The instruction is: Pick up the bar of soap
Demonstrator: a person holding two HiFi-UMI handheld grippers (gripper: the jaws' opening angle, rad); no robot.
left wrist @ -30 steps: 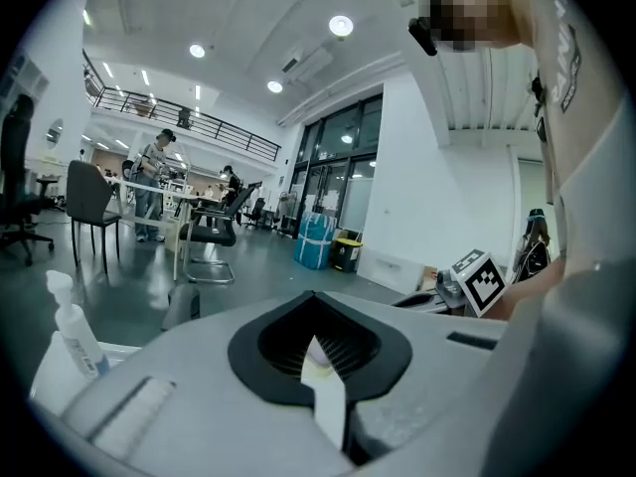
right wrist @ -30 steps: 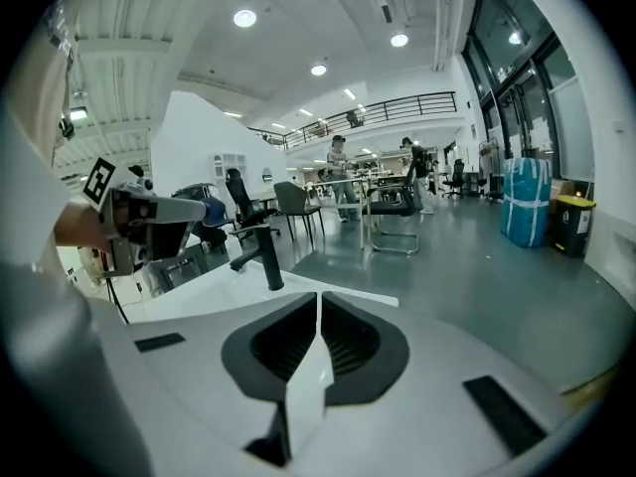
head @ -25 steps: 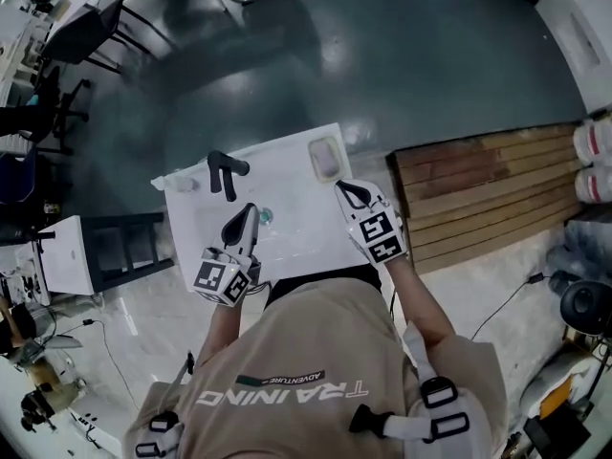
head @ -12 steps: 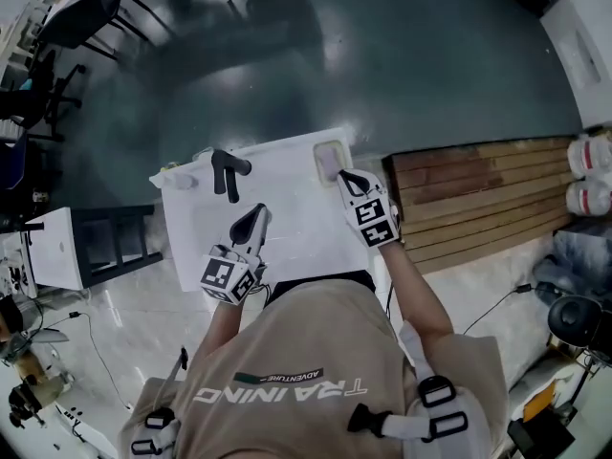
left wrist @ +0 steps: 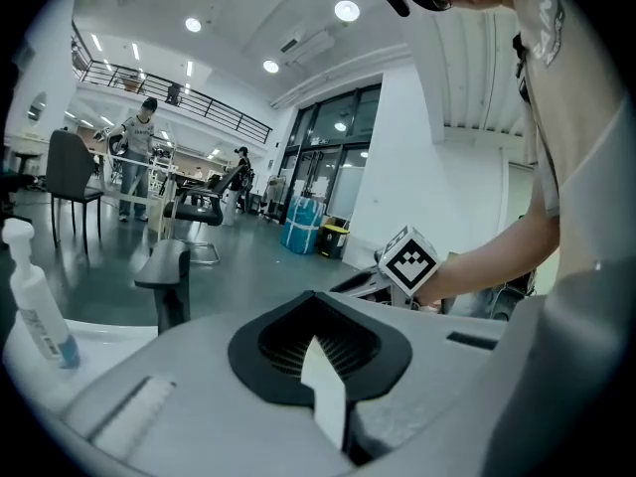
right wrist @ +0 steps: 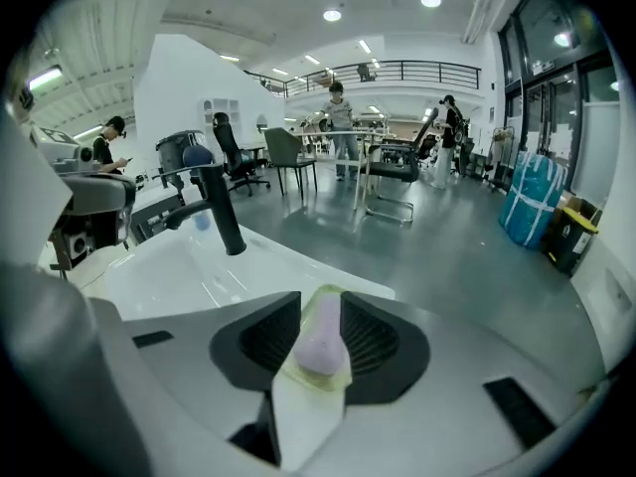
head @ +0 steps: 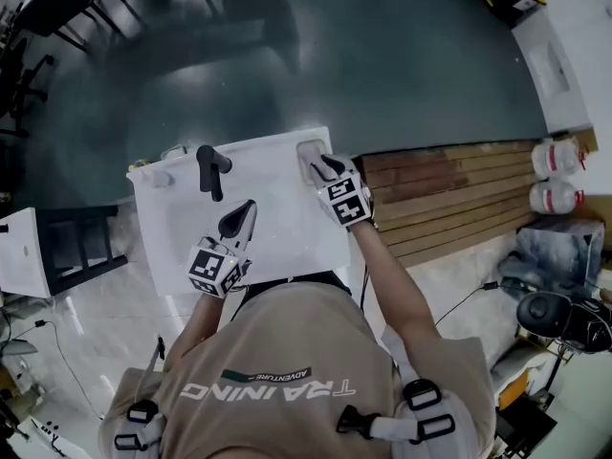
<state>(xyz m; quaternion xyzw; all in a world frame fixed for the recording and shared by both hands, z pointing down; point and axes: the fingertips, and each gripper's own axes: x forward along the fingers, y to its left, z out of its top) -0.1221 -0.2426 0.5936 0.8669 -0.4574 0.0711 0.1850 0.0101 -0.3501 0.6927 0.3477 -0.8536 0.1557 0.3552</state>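
Observation:
A lilac bar of soap [right wrist: 320, 336] lies in a pale yellow dish [head: 308, 153] at the back right corner of the white sink [head: 287, 220]. My right gripper [head: 323, 165] points down at the dish. Its jaws have just been opening and now stand on either side of the soap without pressing on it. In the head view the soap is mostly hidden behind that gripper. My left gripper [head: 245, 212] hangs over the sink's front left, fingertips together, with nothing in it. The left gripper view shows the right gripper's marker cube [left wrist: 408, 259].
A black faucet [head: 208, 168] stands at the back of the sink, left of the dish. A small clear bottle [left wrist: 35, 308] is at the sink's far left. A wooden pallet [head: 449, 194] lies on the floor to the right, with jugs [head: 555, 175] beyond it.
The right gripper has moved forward and down to the soap dish, and its jaws have opened around the soap. The left gripper has sunk a little over the sink.

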